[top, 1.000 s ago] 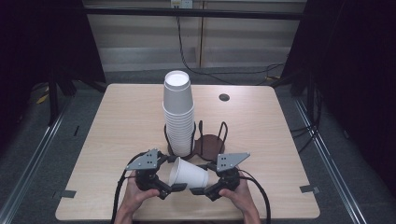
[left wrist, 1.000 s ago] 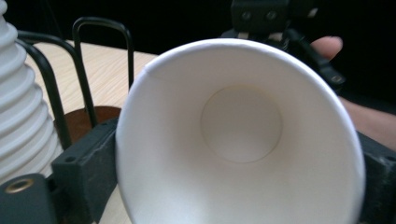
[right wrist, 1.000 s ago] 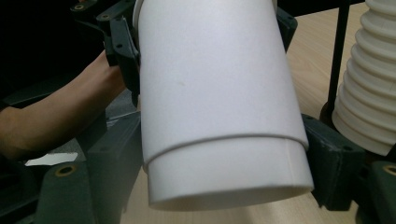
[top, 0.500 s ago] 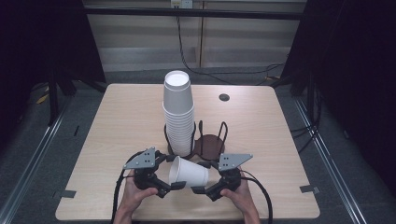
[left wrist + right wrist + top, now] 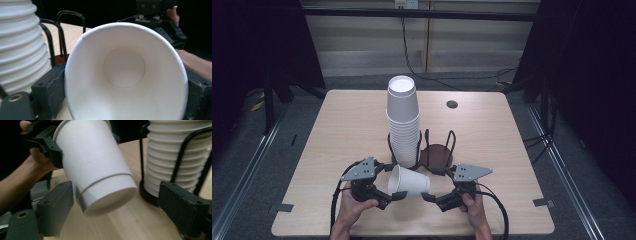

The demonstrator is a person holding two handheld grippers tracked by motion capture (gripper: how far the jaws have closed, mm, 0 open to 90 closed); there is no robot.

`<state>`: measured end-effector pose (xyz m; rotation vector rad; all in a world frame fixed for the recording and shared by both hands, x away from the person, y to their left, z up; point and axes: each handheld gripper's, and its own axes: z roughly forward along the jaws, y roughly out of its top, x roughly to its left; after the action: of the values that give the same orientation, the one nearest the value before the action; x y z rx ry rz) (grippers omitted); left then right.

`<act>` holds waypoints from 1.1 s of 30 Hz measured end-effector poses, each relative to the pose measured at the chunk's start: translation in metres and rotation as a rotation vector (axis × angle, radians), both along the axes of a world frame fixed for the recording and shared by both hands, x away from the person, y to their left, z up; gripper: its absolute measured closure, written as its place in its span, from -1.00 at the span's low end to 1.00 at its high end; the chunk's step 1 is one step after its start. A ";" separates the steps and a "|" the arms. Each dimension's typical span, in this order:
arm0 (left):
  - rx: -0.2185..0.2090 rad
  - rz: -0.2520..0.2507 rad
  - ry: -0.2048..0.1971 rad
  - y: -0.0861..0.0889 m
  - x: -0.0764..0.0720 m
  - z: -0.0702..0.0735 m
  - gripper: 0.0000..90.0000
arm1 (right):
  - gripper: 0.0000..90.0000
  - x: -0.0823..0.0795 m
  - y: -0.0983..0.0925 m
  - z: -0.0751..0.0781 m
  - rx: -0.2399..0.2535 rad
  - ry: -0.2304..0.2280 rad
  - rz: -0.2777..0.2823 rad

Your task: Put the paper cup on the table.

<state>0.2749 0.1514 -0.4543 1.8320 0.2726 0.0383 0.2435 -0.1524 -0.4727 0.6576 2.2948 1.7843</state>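
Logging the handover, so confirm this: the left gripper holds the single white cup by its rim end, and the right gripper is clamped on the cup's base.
One thing is wrong. The right gripper is not clamped: in the right gripper view its jaws stand open, clear of the cup's base on both sides, having just opened. The left gripper does hold the cup by its rim end.

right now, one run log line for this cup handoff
left gripper: shut on paper cup rim | right gripper: just opened, base between jaws | cup stack: in rack

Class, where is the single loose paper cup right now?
In the high view, the paper cup lies sideways between both hand-held grippers, just before the cup stack.
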 end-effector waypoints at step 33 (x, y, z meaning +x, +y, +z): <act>0.074 0.134 0.038 0.038 0.014 0.003 -0.78 | -0.71 -0.018 -0.043 -0.034 0.041 -0.176 -0.569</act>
<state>0.2894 0.1892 -0.4509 1.8874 0.4254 0.1086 0.2256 -0.1951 -0.5071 0.9924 1.7273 1.5417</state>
